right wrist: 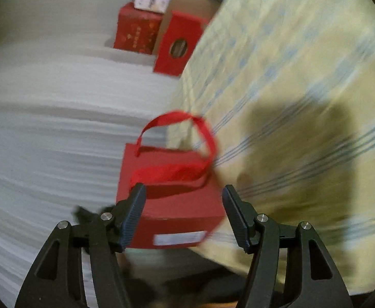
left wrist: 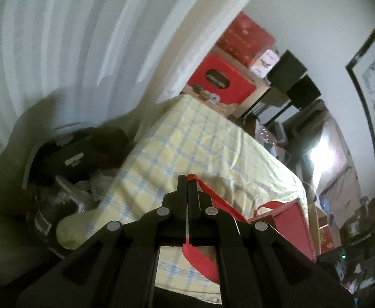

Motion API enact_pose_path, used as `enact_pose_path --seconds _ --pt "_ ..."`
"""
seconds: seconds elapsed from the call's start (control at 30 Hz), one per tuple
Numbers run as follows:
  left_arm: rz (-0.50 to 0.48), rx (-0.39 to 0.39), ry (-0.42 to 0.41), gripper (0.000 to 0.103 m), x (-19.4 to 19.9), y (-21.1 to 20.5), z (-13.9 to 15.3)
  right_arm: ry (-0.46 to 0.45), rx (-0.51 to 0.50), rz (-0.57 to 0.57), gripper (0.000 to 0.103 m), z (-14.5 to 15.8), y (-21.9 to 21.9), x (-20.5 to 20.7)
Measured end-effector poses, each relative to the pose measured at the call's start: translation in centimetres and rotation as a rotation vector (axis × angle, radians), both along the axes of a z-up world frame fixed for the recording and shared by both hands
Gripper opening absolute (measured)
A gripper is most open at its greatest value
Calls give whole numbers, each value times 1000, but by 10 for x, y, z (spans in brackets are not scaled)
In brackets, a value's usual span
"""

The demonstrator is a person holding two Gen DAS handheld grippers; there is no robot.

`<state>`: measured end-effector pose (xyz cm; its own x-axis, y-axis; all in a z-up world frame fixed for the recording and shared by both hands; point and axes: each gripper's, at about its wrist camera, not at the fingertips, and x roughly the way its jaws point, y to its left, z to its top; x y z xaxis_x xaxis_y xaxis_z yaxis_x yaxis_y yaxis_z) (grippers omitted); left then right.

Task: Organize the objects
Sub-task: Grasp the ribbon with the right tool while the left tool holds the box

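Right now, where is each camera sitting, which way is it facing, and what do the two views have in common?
Left wrist: on the left tongs, looking down across the checked tablecloth toward stacked red boxes; the shut tongs pinch a red ribbon handle.
Right wrist: on the right tongs, facing the red gift box at the cloth's edge; open tongs flank it.
Shared: red gift box, tablecloth, and the red box with an oval label.

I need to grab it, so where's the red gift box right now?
In the right wrist view, the red gift box sits low centre, between the open right tongs, beside the checked cloth.
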<state>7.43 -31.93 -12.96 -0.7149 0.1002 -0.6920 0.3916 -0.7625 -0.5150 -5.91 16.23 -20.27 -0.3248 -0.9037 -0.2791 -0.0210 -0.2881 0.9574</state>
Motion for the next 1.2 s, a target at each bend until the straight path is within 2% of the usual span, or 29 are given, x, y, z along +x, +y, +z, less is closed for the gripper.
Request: enact_pose_path --seconds 0.17,0.33,0.37,0.4,0.43,0.47,0.6,0.77,0.83,0.87,0.9,0.97,1.0,1.03,1.1,1.2 --pt "7 11 -8 1 2 -8 -9 -164 -218 -15 65 -28 -35 -20" --pt "-8 13 -9 1 -2 -7 -13 -228 -321 -69 65 -38 -45 -38" --pt "-9 13 -10 1 -2 -7 -13 -238 -348 -82 63 -39 -45 -42" --pt "-8 13 -12 1 -3 -7 -14 -241 -371 -96 54 -39 -45 -45" --pt "-8 18 -13 1 -3 -7 -15 -237 -390 -109 47 -37 -44 -47" --pt "-8 23 -13 1 -4 -8 -15 -217 -418 -125 34 -33 -42 -50" --pt "-12 32 -8 1 -4 -9 -17 -115 -469 -144 19 -10 -30 -56" --pt "-12 37 -8 1 -4 -9 -17 -47 -492 -157 18 11 -20 -60" --pt "-12 35 -3 1 -4 -8 -16 -46 -436 -176 25 16 -10 -58" --pt "-12 35 -1 1 -3 -9 -16 -62 -410 -189 46 14 -8 -55" --pt "-11 34 0 1 -3 -9 -16 -114 -368 -210 65 7 -2 -50" --pt "-12 33 -1 1 -3 -9 -16 -250 -319 -228 67 -12 0 -40" --pt "-11 33 -3 1 -3 -8 -16 -365 -308 -222 66 -28 -1 -33" --pt "-12 34 -8 1 -3 -8 -17 -411 -330 -220 61 -37 -3 -29" --pt "-18 39 -11 1 -4 -7 -17 -405 -356 -219 57 -41 -5 -27" --pt "-17 33 -10 1 -2 -6 -15 -409 -370 -245 66 -36 -3 -19"
